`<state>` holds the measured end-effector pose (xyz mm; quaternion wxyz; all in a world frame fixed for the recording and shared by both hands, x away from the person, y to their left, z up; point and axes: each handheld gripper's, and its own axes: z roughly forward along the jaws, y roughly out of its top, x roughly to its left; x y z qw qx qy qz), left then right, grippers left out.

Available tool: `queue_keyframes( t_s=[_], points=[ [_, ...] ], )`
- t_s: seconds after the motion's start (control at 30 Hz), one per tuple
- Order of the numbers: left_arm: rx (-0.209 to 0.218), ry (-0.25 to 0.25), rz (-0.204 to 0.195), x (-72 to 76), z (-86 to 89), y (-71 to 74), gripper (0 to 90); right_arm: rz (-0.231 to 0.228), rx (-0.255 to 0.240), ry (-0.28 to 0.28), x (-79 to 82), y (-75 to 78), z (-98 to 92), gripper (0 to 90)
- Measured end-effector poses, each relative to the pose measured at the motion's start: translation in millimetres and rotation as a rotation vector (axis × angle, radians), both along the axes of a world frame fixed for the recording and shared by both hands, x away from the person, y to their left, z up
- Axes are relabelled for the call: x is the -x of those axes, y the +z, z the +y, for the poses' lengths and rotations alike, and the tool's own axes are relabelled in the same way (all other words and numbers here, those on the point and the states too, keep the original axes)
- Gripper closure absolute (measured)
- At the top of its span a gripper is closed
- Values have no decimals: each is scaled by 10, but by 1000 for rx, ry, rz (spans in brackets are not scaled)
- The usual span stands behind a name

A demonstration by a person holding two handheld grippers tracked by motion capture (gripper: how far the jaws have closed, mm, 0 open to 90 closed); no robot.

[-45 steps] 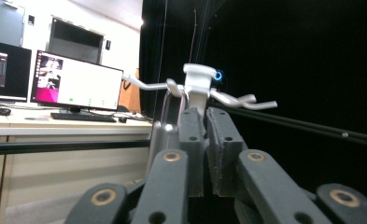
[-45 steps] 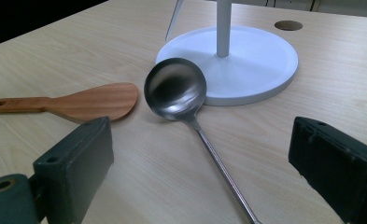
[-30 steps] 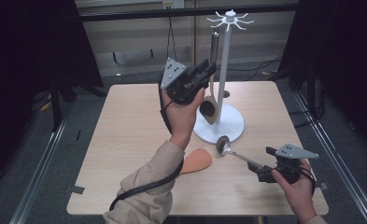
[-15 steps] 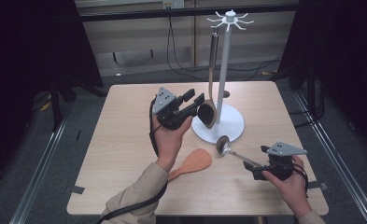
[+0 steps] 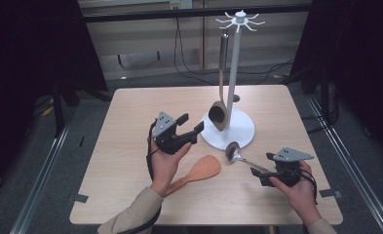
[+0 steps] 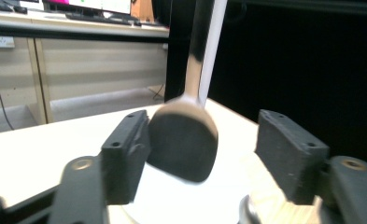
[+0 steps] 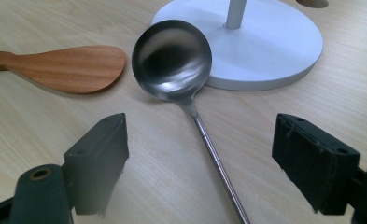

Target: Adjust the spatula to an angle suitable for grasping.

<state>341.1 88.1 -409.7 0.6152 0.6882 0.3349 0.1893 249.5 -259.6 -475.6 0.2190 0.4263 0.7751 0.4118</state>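
A white utensil stand (image 5: 234, 73) rises from a round base (image 5: 238, 132) at the table's middle right. A spoon (image 5: 218, 116) with a metal handle and a dark head (image 6: 183, 144) hangs from one of its hooks. My left gripper (image 5: 193, 126) hovers just left of that head. Its jaws have just been opening and stand open, with nothing pressed between them. A steel ladle (image 5: 233, 151) (image 7: 172, 58) lies on the table. Its handle runs between the jaws of my right gripper (image 5: 263, 174) (image 7: 200, 140). Those jaws have been closing a little but stand apart from the handle.
A wooden spatula (image 5: 201, 170) (image 7: 69, 67) lies on the table left of the ladle's bowl, under the left forearm. The stand's base (image 7: 260, 42) sits right behind the ladle. Cables trail on the floor beyond the table's far edge.
The left gripper has come down and drawn back to the left from the hanging spoon's handle, with its jaws spread wider. The right gripper has stayed at the ladle's handle.
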Motion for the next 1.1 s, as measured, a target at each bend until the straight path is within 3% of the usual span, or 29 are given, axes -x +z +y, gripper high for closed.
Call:
queue_keyframes(
  t_s=[0.1,0.3,0.43,0.53,0.57,0.7,1.1],
  points=[
    [-26,4,14,12,49,-79,246,9,-7,4,-14,-4,0,233],
    [-118,15,24,10,130,-197,184,18,-11,-4,-83,-10,27,340],
    [-150,20,39,7,215,-279,168,41,-3,-12,-135,-8,33,495],
    [-181,24,57,9,273,-345,165,61,4,-19,-176,-10,40,670],
    [-184,18,59,9,289,-366,163,62,23,-17,-209,-16,49,767],
    [-190,22,75,26,336,-416,156,67,29,-23,-268,-31,54,872],
    [-208,39,94,65,485,-421,137,126,47,-27,-492,-124,113,900]
  ],
)
